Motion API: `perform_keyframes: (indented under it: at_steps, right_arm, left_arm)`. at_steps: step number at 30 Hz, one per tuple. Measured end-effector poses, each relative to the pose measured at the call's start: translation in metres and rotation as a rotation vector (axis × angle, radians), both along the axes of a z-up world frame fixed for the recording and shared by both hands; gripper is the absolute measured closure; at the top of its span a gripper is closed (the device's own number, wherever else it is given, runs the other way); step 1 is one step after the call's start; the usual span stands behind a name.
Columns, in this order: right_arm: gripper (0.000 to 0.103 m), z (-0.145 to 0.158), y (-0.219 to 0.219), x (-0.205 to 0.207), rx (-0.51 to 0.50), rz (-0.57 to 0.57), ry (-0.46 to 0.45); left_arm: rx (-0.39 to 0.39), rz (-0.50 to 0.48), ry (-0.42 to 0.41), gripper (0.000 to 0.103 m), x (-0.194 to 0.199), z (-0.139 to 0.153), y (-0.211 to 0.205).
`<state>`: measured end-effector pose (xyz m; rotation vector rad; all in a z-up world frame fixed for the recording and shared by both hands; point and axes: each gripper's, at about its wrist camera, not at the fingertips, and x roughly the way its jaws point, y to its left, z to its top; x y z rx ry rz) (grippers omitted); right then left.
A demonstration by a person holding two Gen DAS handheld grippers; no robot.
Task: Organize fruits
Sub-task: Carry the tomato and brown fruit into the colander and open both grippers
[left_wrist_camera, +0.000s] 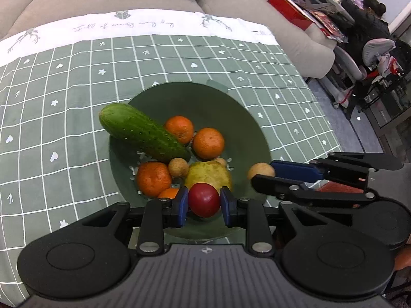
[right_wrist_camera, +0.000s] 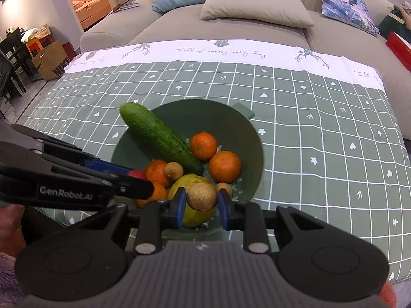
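Note:
A green bowl (left_wrist_camera: pixel 246 133) on the checked tablecloth holds a cucumber (left_wrist_camera: pixel 141 132), several oranges (left_wrist_camera: pixel 208 143), a yellow-green pear (left_wrist_camera: pixel 209 173) and small brown longans (left_wrist_camera: pixel 178 167). My left gripper (left_wrist_camera: pixel 204 201) is shut on a red plum (left_wrist_camera: pixel 204 199) just above the bowl's near side. My right gripper (right_wrist_camera: pixel 201 197) is shut on a brown longan (right_wrist_camera: pixel 201 196) above the pear (right_wrist_camera: pixel 197 215). In the left wrist view the right gripper (left_wrist_camera: pixel 262 174) enters from the right with its longan (left_wrist_camera: pixel 260 170). The left gripper (right_wrist_camera: pixel 138 179) shows in the right wrist view.
The green checked tablecloth (right_wrist_camera: pixel 308 133) covers the table, with a white printed band at the far edge. A grey sofa (right_wrist_camera: pixel 231 25) with cushions stands behind it. A person (left_wrist_camera: pixel 370 23) sits at a desk at the far right.

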<state>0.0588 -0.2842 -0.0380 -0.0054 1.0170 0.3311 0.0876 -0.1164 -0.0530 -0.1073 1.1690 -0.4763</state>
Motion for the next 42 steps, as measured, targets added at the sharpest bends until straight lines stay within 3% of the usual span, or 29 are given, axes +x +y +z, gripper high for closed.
perform_keyframes:
  at_steps: [9, 21, 25, 42]
  right_arm:
    - [0.081, -0.005, -0.001, 0.014, -0.009, 0.056, -0.007]
    - [0.081, -0.026, 0.009, 0.05, 0.005, 0.117, 0.047]
    - [0.081, -0.033, 0.018, 0.061, 0.015, 0.119, 0.058]
    - [0.079, -0.062, 0.024, 0.079, 0.022, 0.075, 0.124]
  left_arm:
    - [0.005, -0.012, 0.01, 0.074, 0.009, -0.01, 0.007]
    - [0.087, -0.057, -0.01, 0.074, 0.026, -0.021, 0.001]
    - [0.12, -0.055, 0.008, 0.074, 0.03, -0.027, 0.004]
    - [0.13, -0.066, 0.029, 0.071, 0.038, -0.037, 0.005]
